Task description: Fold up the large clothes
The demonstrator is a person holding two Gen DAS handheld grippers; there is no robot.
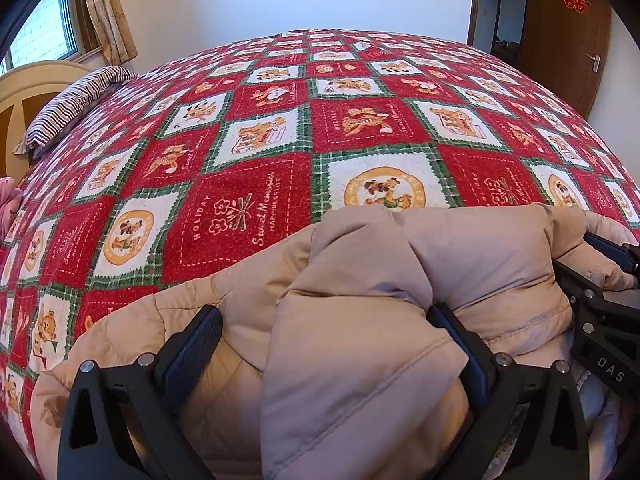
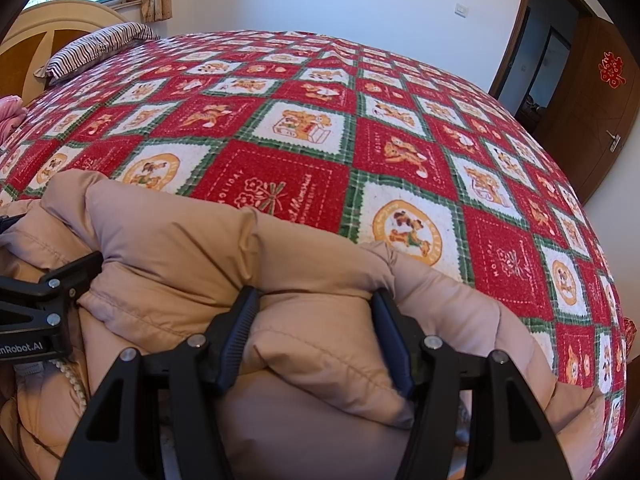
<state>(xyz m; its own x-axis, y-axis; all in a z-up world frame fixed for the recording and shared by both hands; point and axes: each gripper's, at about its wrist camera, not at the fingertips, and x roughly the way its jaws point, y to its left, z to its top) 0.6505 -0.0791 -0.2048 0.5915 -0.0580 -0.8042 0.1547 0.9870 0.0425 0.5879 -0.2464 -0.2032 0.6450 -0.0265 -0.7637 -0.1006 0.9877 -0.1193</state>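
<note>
A beige puffy down jacket [image 1: 360, 280] lies bunched at the near edge of the bed; it also shows in the right wrist view [image 2: 192, 248]. My left gripper [image 1: 328, 320] has its jaws wide apart, with a thick fold of the jacket between them. My right gripper [image 2: 316, 300] has its jaws partly closed around a padded fold of the jacket. The right gripper also shows at the right edge of the left wrist view [image 1: 600, 280], and the left gripper at the left edge of the right wrist view [image 2: 52, 292]. A white zipper [image 2: 76, 380] shows at the jacket's opening.
A red, white and green bear-patterned blanket [image 1: 248, 208] covers the bed. A striped pillow [image 1: 76, 104] lies by the wooden headboard [image 1: 24, 84] at far left. Pink cloth [image 1: 10, 200] sits at the left edge. A brown door [image 1: 568, 40] stands at far right.
</note>
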